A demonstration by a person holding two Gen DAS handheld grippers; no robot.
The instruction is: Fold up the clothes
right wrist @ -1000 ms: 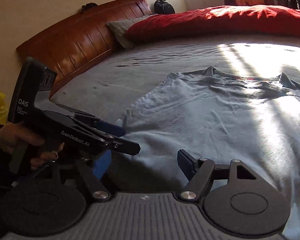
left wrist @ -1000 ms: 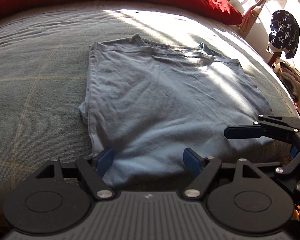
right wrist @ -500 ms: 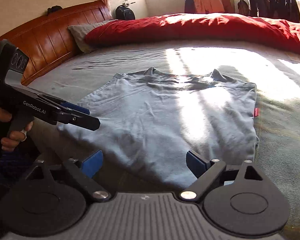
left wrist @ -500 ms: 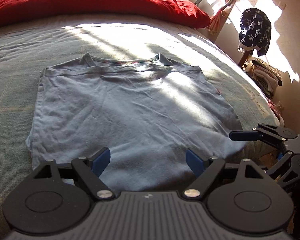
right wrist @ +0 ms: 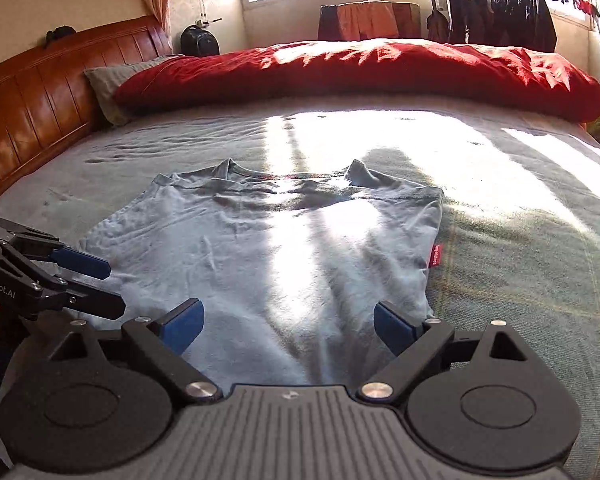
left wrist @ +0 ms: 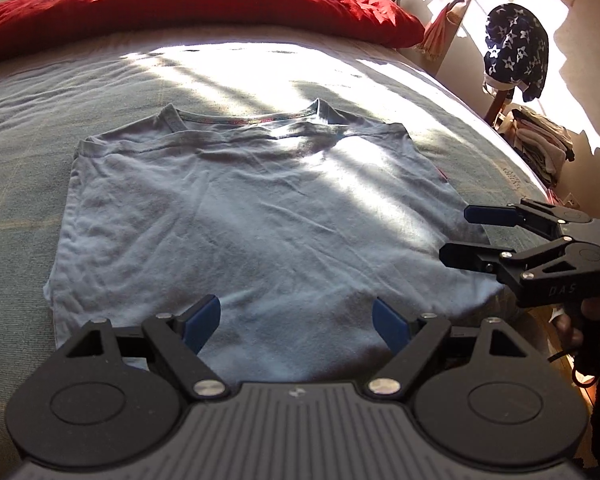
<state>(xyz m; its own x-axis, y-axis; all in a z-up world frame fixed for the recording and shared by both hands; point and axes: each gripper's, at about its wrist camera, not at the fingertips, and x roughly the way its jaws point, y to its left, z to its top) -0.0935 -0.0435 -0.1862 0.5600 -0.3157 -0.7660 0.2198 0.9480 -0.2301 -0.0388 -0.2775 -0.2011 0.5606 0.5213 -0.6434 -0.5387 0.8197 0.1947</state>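
Flat on the grey-green bed cover [left wrist: 28, 152] lies a light blue T-shirt [left wrist: 260, 216], its collar pointing away toward the red duvet [right wrist: 360, 72] that is bunched along the far side of the bed. The sleeves appear tucked in, so the shirt forms a rough rectangle, and a small red tag [right wrist: 435, 255] shows on its right edge. Bright bars of sunlight cross the fabric and the bed.

Both tools hang near the shirt's near hem with nothing between their fingers. The left tool [left wrist: 296, 320] has its blue-padded fingers set wide apart, above the hem toward the shirt's left half. The right tool [right wrist: 288, 322] is likewise spread wide, above the hem toward the right corner. Seen from the left wrist view, the right tool [left wrist: 456, 234] points in from the right, its fingers one above the other with a clear gap between them, just beside the shirt's lower right corner. From the right wrist view, the left tool [right wrist: 100, 286] reaches in from the left the same way, near the lower left edge; whether either touches the cloth cannot be told.

A wooden headboard [right wrist: 40, 92] stands on the left, and dark clothes hang on a rack [right wrist: 500, 12] by the window.
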